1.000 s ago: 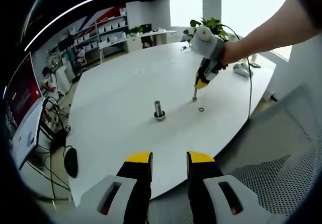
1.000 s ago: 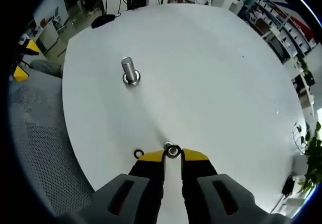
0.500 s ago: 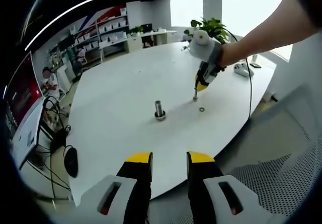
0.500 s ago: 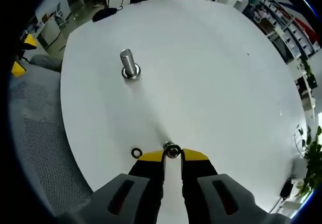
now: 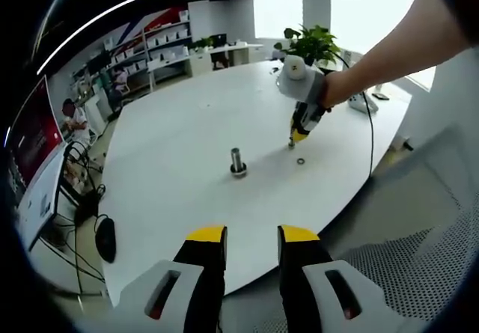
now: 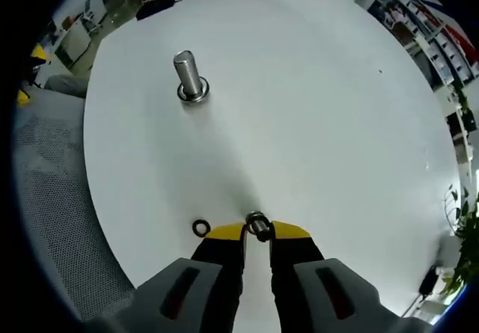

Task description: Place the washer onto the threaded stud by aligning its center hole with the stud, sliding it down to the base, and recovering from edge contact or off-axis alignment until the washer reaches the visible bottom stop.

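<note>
1. while the worktop carries everything, the threaded stud stands well ahead of the right tongs, its shank bare.
2. left tongs hang part open, empty, back off the worktop's edge.
3. right tongs pinch a washer at their tips; carrying, aligning and seating remain.
4. a second washer lies just beside them.

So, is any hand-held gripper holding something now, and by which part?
The right hand-held gripper pinches a washer by its rim, between the yellow fingertips. The left hand-held gripper is open and holds nothing.
</note>
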A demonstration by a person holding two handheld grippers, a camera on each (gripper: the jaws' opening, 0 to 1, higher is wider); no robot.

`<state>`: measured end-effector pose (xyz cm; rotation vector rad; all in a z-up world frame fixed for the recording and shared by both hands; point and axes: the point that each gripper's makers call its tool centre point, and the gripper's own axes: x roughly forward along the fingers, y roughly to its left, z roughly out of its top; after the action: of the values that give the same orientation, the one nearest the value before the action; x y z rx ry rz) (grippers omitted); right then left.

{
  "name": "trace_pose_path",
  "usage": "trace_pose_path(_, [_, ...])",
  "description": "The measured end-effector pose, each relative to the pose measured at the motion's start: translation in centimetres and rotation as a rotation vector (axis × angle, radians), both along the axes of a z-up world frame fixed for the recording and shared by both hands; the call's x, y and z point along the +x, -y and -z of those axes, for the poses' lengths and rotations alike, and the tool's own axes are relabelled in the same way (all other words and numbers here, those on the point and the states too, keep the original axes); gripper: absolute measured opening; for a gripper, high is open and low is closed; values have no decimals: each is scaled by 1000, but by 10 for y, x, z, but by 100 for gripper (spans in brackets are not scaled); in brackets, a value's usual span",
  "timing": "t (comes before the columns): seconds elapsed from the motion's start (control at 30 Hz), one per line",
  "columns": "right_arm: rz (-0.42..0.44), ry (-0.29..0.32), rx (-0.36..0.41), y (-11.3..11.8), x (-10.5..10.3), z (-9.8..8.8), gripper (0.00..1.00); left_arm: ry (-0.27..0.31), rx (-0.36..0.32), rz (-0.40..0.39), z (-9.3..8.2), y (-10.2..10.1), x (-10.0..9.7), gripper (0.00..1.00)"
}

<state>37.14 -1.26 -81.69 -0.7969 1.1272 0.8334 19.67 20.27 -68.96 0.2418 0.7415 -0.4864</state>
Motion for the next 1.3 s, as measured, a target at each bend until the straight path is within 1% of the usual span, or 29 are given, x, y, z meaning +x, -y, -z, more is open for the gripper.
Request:
trace_pose_path(0.23, [7,-16,-9,3,-3,8,14,0,1,-6,0,-1,0,25])
trace_pose_path(0.37, [10,-23,-6,2,-5,9,14,-2,3,-6,1,-1,0,25])
trace_pose_path(0.5, [9,-25,-5,3,-4,13,15,-5,4,-5,1,-1,0,25])
trace_pose_path(0.7, [17,-23,9,2,-2,13,16,-6,6,-6,1,-2,0,25])
trace_pose_path(0.9, [21,-28,6,4,-5,14,17,-6,6,-6,1,-1,0,25])
trace_pose_path(1.17, [48,-35,6,10,-10,8,19,-3,5,-6,0,-2,0,25])
trace_pose_path(1.23, [47,-27,9,12,-12,6,19,-1,5,-5,0,-2,0,25])
trace_pose_path(1.3, [57,-43,14,13,-16,7,19,0,3,-5,0,-1,0,25])
